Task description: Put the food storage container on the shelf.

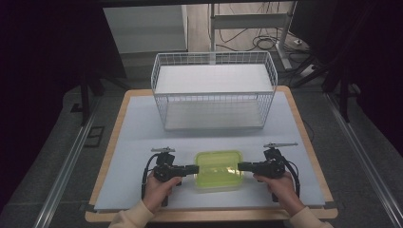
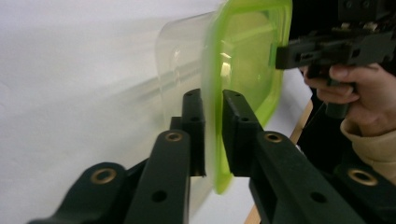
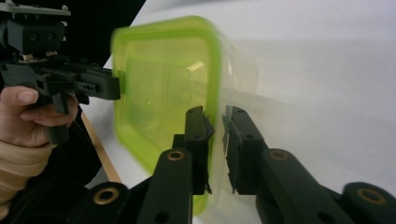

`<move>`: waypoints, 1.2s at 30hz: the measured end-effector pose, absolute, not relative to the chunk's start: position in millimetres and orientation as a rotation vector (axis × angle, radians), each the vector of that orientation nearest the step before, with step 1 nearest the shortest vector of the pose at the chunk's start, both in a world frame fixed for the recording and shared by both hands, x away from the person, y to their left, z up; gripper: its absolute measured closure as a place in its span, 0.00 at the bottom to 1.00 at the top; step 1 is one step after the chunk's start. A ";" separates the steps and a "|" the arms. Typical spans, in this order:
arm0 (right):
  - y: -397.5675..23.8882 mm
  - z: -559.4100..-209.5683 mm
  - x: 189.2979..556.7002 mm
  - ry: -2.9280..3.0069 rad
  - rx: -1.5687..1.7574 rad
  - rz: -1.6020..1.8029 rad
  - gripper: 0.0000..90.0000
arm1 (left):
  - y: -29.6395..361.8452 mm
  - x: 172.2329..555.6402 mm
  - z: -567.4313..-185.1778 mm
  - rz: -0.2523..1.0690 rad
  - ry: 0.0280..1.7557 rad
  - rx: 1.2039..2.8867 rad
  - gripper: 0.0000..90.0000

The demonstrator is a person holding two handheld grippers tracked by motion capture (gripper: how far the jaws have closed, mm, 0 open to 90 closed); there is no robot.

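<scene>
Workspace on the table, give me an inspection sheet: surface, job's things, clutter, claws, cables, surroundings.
Surface: grey mat on a wood-edged table.
Job's things: clear container with green lid near the front edge; white wire basket at the back, nothing seen inside.
Clutter: nothing seen.
Claws: left claw has its jaws on either side of the lid's rim at the container's left end; right claw the same at the right end; contact not clear.
Cables: one trails from each claw toward the hands; loose cables on the floor beyond.
Surroundings: metal frame legs behind the basket, dark sides.
</scene>
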State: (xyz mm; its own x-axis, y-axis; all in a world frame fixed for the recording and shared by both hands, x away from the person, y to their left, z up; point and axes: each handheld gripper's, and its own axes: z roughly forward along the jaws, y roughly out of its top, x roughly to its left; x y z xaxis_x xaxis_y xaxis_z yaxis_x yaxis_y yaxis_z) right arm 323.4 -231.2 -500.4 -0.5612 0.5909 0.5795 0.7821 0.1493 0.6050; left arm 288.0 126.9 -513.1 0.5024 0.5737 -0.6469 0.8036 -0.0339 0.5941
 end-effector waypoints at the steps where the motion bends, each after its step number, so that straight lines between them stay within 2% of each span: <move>1: -231.2 -500.4 323.4 -2.217 -1.349 -1.373 0.89 | 127.6 288.0 -512.5 -0.282 1.171 1.717 0.90; 22: -224.4 -481.0 312.1 -2.295 -1.296 -1.491 0.89 | 130.9 279.3 -493.6 -0.128 1.088 1.766 0.89; 36: -216.9 -459.0 314.4 -2.329 -1.264 -1.563 0.89 | 139.0 285.1 -471.9 -0.089 1.051 1.754 0.90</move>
